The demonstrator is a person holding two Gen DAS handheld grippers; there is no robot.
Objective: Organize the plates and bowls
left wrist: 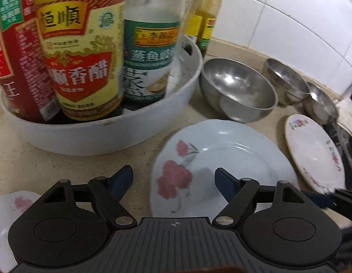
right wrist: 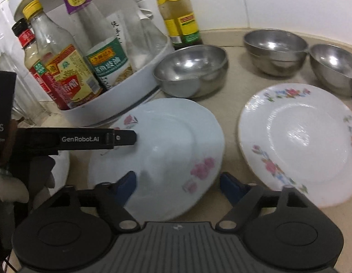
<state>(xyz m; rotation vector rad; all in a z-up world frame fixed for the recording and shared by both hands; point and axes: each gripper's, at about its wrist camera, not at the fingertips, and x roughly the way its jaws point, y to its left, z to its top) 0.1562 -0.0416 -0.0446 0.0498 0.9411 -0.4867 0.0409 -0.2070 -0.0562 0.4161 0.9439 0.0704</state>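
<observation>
A pale blue plate [left wrist: 221, 157] with red flowers lies flat on the beige counter. My left gripper [left wrist: 174, 178] hovers open at its left rim, one finger over the counter and the other over the plate. From the near side my right gripper [right wrist: 178, 184] stands open over the same plate [right wrist: 171, 136], nothing pinched. The left gripper [right wrist: 130, 137] shows side-on there, at the plate's left edge. A white floral plate [right wrist: 301, 141] lies to the right. Three steel bowls [right wrist: 191, 70] [right wrist: 276, 50] [right wrist: 335, 68] stand behind the plates.
A round white tray [left wrist: 107, 134] full of sauce bottles stands at the back left, close to the blue plate. One more bottle [right wrist: 178, 11] stands by the tiled wall. Another flowered plate [left wrist: 7, 204] lies at the near left. A dark object borders the counter at far right.
</observation>
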